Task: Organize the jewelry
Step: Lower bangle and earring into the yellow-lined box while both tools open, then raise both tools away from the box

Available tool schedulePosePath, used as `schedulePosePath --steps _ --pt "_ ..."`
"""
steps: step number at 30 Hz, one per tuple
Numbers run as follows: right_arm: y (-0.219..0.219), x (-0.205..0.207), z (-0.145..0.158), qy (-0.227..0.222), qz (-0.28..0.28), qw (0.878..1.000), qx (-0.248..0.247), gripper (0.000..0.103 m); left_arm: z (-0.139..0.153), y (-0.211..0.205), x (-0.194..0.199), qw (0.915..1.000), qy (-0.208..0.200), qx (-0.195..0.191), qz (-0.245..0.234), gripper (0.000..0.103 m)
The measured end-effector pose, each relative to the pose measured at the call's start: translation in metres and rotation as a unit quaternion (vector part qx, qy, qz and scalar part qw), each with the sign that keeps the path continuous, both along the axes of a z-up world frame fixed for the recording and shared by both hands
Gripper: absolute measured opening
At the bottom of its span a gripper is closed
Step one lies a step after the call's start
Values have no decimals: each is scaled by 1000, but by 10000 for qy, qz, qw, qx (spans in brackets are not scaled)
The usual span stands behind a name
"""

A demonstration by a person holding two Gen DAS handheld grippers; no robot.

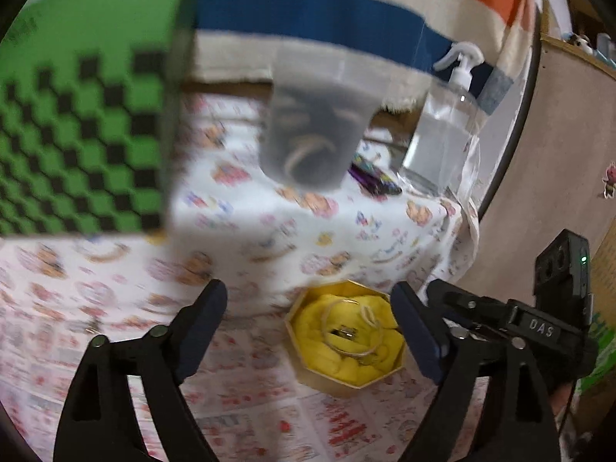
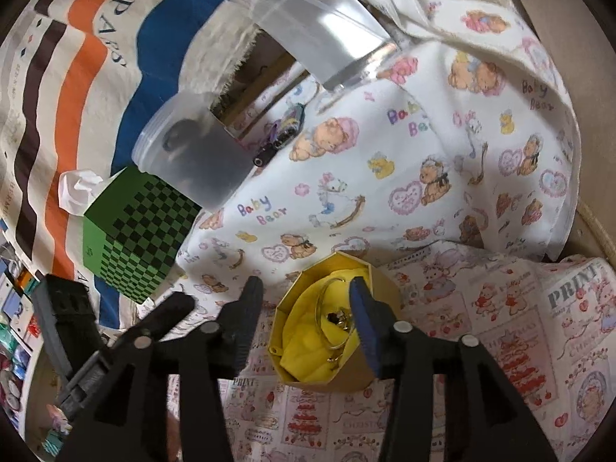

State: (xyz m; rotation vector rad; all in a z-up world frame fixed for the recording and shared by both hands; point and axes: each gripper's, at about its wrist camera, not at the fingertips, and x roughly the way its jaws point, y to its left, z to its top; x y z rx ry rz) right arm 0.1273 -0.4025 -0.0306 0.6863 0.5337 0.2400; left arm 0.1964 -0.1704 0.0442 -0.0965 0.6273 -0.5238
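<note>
Nearest your lenses are the dark claws themselves. Your left claw [image 1: 310,319] stands wide and holds nothing; its blue-padded fingers [image 1: 206,323] frame the gold octagonal box [image 1: 323,379] without touching it, as far as the blurred left view shows. Your right claw [image 2: 308,312] is also wide and empty, its right pad [image 2: 364,319] over the box's far side, so the box lies partly between its fingers; I cannot tell whether that pad touches the rim.

The box sits open-topped on the printed cloth of the worktop [image 2: 500,346], lined with yellow fabric [image 2: 304,346]. Thin hoop bangles [image 2: 331,315] and a small dark metal piece [image 2: 338,317] rest on that lining, which probably keeps them from sliding or scratching. This is where the jewelry is now.

Further back stand a frosted jar [image 2: 196,158] with dim ring shapes inside, perhaps more pieces, a green checkered tissue box [image 2: 134,238], a clear pump bottle [image 1: 442,131], and a small purple-patterned item [image 2: 285,131] between jar and bottle.

For room: the cloth in front of the box is open. The worktop edge falls away just right of the box in the left view, so keep anything you lift inward. Your two claws crowd the same box from opposite sides; I judge that only one should reach in at a time, as the hoops are thin and overlap.
</note>
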Motion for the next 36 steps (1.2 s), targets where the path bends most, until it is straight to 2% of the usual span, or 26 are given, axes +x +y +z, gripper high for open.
schedulePosePath --steps 4,7,10,17,20,23,25,29,32,36 --pt "11 -9 12 -187 -55 9991 -374 66 18 23 -19 9985 -480 22 250 99" --pt "22 -16 20 -324 -103 9971 -678 79 28 39 -30 9971 -639 -66 401 101" --pt "31 -22 26 -436 -94 9950 -893 84 34 52 -39 9952 -805 -52 552 102" --pt "55 -33 35 -659 -248 9863 -1490 100 33 77 -59 9915 -1079 345 636 102" --pt "61 -36 36 -706 -333 9838 -1614 103 25 85 -65 9886 -1177 530 779 102" --pt "73 -40 37 -778 -629 9719 -2132 103 18 89 -67 9863 -1238 642 883 102" --pt "82 -40 34 -804 -638 9653 -2400 103 13 89 -66 9855 -1210 745 932 102" --pt "89 -38 30 -772 -500 9649 -2460 103 2 94 -66 9853 -1130 885 927 102" --pt "92 -40 30 -801 -488 9634 -2509 103 -7 103 -61 9845 -967 979 1092 102" --pt "93 -36 24 -691 -501 9655 -2459 103 -16 125 -43 9846 -514 770 1481 102"
